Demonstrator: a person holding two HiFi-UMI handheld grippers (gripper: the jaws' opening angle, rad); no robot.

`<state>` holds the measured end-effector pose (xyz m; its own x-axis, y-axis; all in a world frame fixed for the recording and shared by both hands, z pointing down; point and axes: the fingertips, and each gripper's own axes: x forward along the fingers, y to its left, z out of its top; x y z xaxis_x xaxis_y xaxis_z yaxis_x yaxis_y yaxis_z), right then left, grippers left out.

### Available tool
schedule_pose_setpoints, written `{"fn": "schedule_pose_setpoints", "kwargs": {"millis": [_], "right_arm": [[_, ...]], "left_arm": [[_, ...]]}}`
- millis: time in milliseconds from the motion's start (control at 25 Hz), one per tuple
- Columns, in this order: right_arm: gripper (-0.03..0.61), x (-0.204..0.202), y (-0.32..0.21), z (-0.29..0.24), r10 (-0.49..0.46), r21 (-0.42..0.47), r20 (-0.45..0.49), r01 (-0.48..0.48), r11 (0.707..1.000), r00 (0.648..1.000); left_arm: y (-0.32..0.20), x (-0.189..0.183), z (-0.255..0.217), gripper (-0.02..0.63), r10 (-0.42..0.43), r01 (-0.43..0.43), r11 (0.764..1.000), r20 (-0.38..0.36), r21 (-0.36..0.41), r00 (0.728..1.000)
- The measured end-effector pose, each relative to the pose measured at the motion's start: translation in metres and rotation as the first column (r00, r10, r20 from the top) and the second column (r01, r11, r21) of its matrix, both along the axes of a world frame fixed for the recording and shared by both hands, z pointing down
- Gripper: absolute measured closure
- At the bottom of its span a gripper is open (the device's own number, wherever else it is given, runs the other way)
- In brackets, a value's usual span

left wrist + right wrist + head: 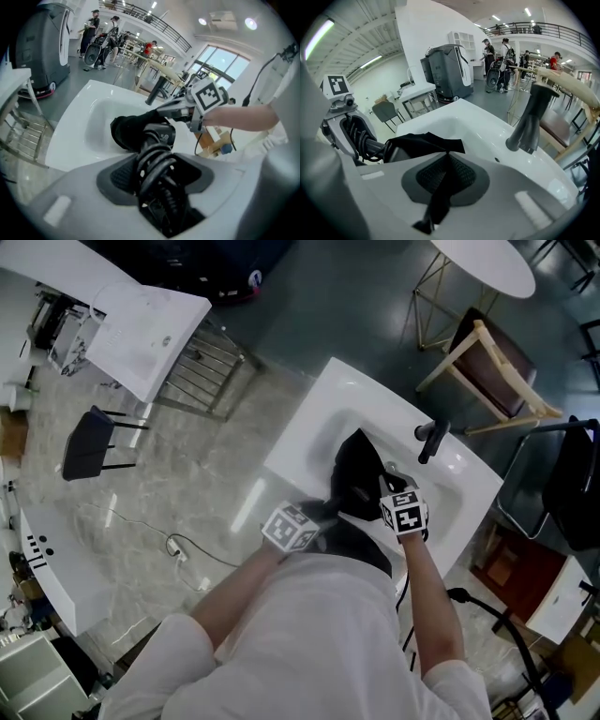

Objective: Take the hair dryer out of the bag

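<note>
Hair dryer (161,135), dark and with its coiled cord wound about the handle, is pictured at the mouth of the black bag (125,132), both lying over the basin of a white sink (314,418); how much of the barrel remains inside the cloth cannot be told. The cord-wrapped handle is clamped between the widely spread jaws of the left gripper (157,161), a hold apparently chosen because the handle is the part that sticks out and offers a line to pull along. A fold of the bag's cloth is pinched flat between the closed-down jaws of the right gripper (444,159), judged to be an anchor so that the bag is held back while the dryer is drawn clear. The faucet (532,117) is seen beyond, apart from both tools. The extraction is judged under way, not yet finished.
</note>
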<state>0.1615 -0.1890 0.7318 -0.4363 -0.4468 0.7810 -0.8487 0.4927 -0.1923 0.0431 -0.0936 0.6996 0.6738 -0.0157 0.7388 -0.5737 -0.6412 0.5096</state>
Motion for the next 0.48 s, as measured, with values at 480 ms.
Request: {"fn": "schedule_pose_setpoints", "kwargs": {"millis": [480], "right_arm": [[0.566,-0.033,0.040,-0.028,0.087,-0.002,0.047,-0.087,0.996,0.995]], "left_arm": [[0.035,-0.044,-0.042,0.377,0.007,-0.005,1.000,-0.113,0.017,0.994]]}}
